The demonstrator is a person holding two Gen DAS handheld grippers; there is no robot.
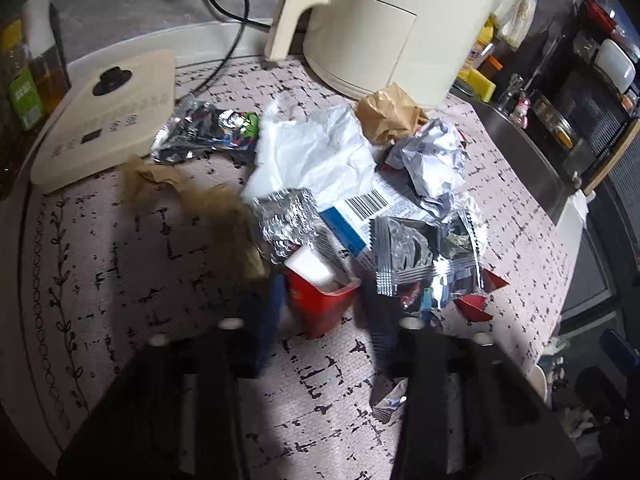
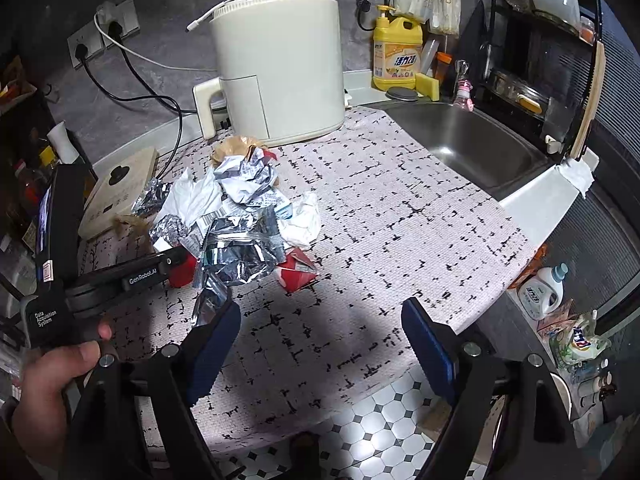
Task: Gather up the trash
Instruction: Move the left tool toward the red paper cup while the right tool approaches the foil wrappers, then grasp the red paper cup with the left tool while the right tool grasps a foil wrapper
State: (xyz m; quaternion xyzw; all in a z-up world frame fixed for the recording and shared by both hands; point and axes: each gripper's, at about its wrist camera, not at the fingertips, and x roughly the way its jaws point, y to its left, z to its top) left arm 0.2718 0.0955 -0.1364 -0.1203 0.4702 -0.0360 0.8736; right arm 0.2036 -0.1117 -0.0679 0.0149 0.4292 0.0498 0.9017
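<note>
Trash pile (image 1: 360, 200) sits on the patterned mat, just in front of the cream air fryer (image 1: 400, 28). Left gripper (image 1: 320, 308) straddles a red carton (image 1: 320, 304) at the pile's near edge; pad contact not clear, so grip can't be confirmed. Right gripper (image 2: 320, 344) is spread wide and empty, nearer than the pile, likely staged for the foil wrappers (image 2: 236, 256).
</note>
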